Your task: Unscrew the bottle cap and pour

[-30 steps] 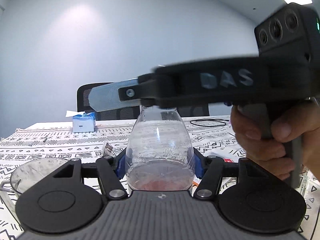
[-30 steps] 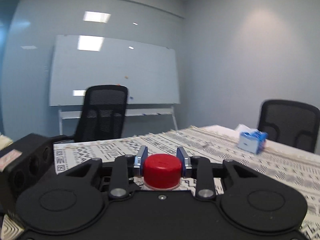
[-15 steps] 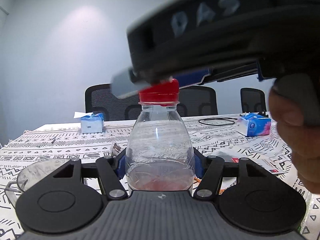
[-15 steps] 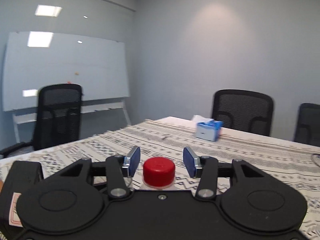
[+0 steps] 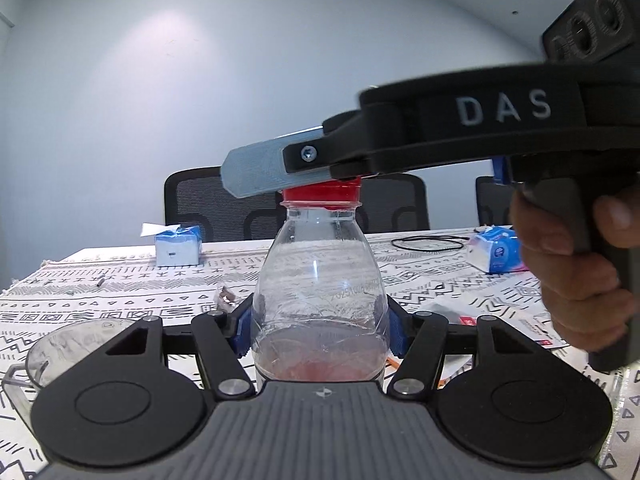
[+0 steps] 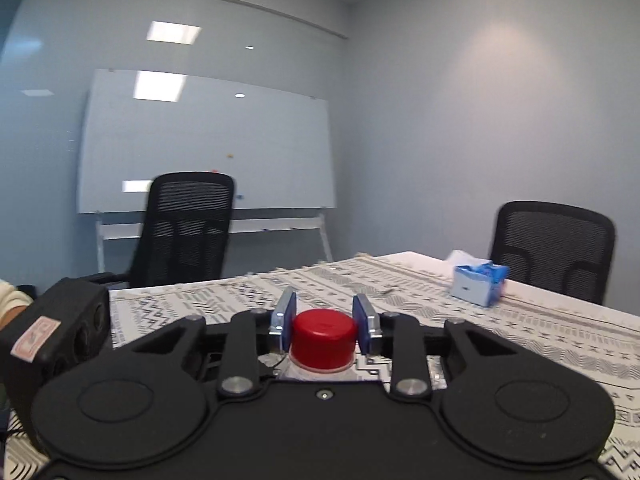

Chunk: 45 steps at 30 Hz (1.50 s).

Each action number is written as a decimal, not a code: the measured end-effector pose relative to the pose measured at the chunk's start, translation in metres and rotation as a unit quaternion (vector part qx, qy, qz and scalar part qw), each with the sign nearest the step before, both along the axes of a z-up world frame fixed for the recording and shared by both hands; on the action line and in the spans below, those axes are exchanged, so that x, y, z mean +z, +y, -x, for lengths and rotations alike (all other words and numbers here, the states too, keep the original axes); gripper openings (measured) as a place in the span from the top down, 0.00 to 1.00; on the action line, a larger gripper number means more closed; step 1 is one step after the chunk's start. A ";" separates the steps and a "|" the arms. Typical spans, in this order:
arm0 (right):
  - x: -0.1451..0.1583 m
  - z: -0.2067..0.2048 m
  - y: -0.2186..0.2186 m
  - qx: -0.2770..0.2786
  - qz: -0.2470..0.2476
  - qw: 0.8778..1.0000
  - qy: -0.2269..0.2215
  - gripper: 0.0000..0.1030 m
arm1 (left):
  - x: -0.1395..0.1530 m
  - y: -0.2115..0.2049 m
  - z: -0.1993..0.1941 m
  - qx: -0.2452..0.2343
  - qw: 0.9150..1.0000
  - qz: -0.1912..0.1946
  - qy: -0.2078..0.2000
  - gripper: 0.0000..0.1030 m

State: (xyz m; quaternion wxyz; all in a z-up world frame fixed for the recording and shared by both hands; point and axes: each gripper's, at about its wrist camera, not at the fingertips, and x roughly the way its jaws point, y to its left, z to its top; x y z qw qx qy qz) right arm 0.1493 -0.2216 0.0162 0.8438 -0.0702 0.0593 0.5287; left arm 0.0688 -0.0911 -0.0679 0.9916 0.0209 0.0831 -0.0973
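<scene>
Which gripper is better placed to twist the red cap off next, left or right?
Right. The right gripper is already shut on the red cap, while the left gripper is clamped on the bottle body, steadying it.

The raised grey letters "DAS" stood on the black side of the right gripper [image 5: 256,178], reading left to right at about two o'clock in the left wrist view. On the clear bottle [image 5: 320,280], at about three o'clock on its shoulder, a faint printed line of digits beginning "2025" ran slightly uphill; the rest of it was too faint to read. A red-and-white card [image 5: 532,330] lay on the surface at four o'clock from the bottle, its print too small to read. In the right wrist view, a pale sticker [image 6: 35,338] on a black housing at nine o'clock carried red marks that could not be read.
</scene>
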 end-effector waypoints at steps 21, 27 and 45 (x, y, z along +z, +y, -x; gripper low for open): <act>-0.004 0.025 0.027 -0.167 -0.005 0.985 0.043 0.68 | -0.001 -0.002 0.000 0.004 1.000 -0.002 0.001 0.43; -0.008 0.013 0.015 -0.065 0.009 0.998 -0.010 0.68 | -0.001 -0.001 0.000 -0.003 1.000 0.003 0.002 0.44; 0.007 0.037 0.012 -0.170 -0.005 0.984 0.042 0.56 | -0.001 -0.006 -0.001 0.000 1.000 -0.006 0.000 0.43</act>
